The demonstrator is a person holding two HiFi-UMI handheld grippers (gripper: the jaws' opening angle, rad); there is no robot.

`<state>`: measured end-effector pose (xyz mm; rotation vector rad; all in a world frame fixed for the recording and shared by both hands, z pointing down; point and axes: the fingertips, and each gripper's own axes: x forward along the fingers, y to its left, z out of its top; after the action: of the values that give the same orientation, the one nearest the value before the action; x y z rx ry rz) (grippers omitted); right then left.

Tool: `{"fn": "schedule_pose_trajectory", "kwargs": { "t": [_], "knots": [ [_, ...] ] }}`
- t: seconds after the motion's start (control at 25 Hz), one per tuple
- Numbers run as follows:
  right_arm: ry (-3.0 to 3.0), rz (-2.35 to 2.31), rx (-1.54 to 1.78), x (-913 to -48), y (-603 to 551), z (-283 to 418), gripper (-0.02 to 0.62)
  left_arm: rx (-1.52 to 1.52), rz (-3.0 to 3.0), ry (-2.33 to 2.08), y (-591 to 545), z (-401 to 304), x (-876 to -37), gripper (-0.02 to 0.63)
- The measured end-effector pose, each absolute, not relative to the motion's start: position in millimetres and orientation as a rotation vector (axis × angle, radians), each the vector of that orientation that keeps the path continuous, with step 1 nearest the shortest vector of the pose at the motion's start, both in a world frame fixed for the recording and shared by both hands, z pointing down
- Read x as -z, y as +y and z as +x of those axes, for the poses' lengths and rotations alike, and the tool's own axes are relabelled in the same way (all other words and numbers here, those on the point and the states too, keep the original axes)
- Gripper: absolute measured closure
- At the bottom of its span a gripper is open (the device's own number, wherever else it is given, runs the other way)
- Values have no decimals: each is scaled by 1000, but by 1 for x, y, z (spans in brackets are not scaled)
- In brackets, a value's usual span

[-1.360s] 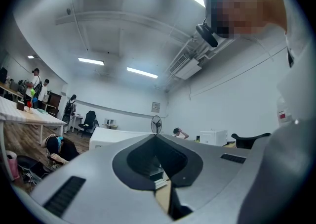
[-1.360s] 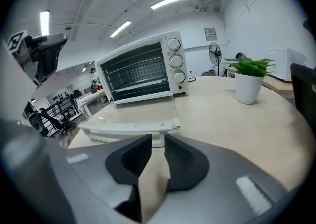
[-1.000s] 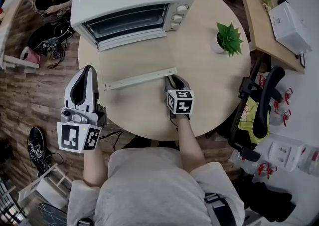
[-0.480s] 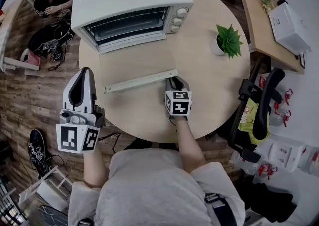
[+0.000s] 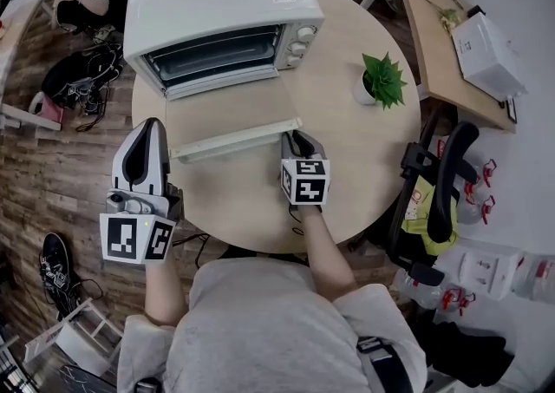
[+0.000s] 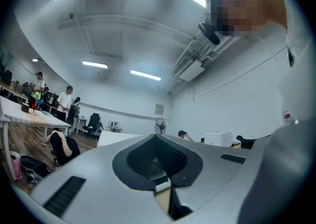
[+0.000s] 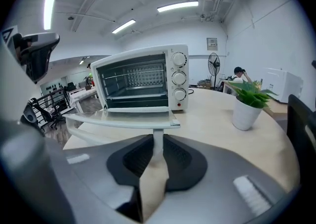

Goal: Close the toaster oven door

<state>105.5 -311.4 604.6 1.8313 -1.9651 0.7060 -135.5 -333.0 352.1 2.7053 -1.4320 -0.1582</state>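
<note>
Toaster oven door [image 5: 230, 112] is seen dropped open over the table [image 5: 364, 157], its handle [image 5: 236, 139] end clamped by the right gripper [image 5: 295, 134], jaws just closed, for swinging it shut.

**Q:** ok so how are the two grippers being held here?

**A:** The right gripper [image 5: 295, 134] is reached out ahead and tipped downward, with the right forearm [image 5: 325, 248] stretched forward from the body. Its jaws have just been closing and are clamped on the door handle [image 5: 230, 140]. One post of it is seen pinched between the pads in the right gripper view.

**Q:** and the left one?

**A:** The left gripper [image 5: 149, 125] is held out to the side, level and pointed forward. The jaws are brought together, nothing caught between them. The left forearm [image 5: 160, 287] is drawn in nearer the body.
</note>
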Motion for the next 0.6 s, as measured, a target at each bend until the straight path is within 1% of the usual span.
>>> {"fn": "schedule_pose_trajectory", "kwargs": {
  "t": [0.6],
  "knots": [
    [-2046, 1862, -584, -538, -344, 108, 520, 257, 2655, -1531, -322, -162, -338, 598]
  ]
}}
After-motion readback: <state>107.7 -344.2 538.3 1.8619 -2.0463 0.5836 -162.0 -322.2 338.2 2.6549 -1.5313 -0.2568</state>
